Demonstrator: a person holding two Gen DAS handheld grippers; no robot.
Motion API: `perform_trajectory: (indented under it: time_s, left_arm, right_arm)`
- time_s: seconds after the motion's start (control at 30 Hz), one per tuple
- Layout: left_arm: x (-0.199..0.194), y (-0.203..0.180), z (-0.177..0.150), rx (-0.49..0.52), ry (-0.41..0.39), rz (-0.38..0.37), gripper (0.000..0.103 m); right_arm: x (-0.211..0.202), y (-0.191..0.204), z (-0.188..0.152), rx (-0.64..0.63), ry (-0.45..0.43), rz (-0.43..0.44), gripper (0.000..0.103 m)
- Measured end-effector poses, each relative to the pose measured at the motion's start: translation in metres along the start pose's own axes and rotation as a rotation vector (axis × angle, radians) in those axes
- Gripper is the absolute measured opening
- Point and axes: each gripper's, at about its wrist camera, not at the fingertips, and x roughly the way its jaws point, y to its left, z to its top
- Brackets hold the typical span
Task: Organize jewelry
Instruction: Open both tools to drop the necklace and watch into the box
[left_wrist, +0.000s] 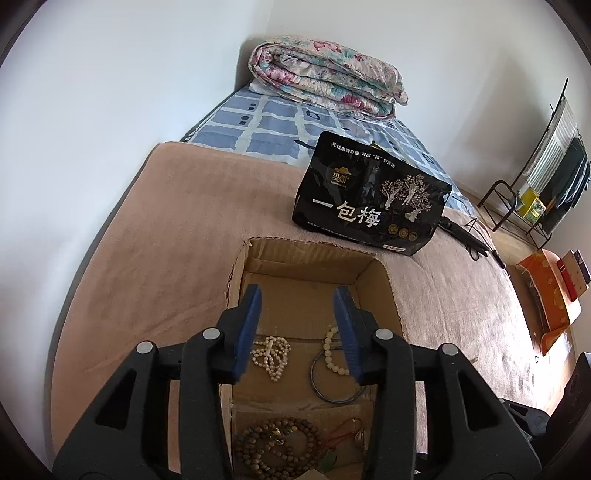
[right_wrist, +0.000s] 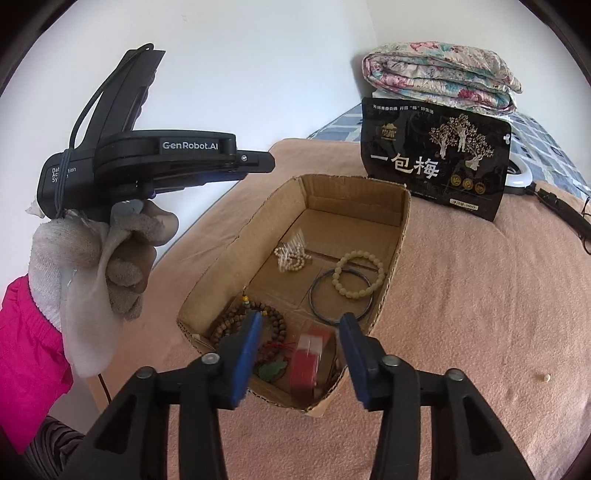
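Mostly done, I judged: both grippers, left (left_wrist: 297, 332) and right (right_wrist: 301, 354), hung with jaws apart and empty over the cardboard box (right_wrist: 404, 218), where bracelets, beads and a blurred red item (right_wrist: 308, 360) lay.

1. My left gripper's blue right finger pad (left_wrist: 345, 332) covered part of the pale green bead bracelet (left_wrist: 332, 350), so in the left wrist view I saw only one side of its loop.
2. The brown wooden bead necklace (left_wrist: 280, 450) ran off the bottom edge there, its lower coils cut away.
3. In the right wrist view a red rectangular thing (right_wrist: 308, 360) in the open cardboard box (right_wrist: 404, 218) was smeared by blur; I could not tell what it was.
4. My right gripper's blue left finger pad (right_wrist: 247, 354) hid part of the necklace.
5. The black snack pouch with gold trees (right_wrist: 436, 157) concealed most of a white object (right_wrist: 519, 173) behind it.
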Motion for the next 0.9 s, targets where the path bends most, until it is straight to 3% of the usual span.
perform_trajectory:
  time_s: [0.33, 0.6, 0.9]
  left_arm:
    - [-0.015, -0.006, -0.001, 0.004, -0.028, 0.012, 0.041]
    - [-0.042, -0.022, -0.006, 0.03, -0.07, 0.025, 0.041]
    - [-0.07, -0.043, -0.018, 0.052, -0.108, 0.024, 0.041]
  right_arm:
    - [-0.019, -0.004, -0.004, 0.001, -0.014, -0.025, 0.053]
    - [-0.047, -0.009, -0.005, 0.013, -0.055, -0.066, 0.064]
    - [-0.08, -0.011, 0.001, 0.033, -0.112, -0.123, 0.089]
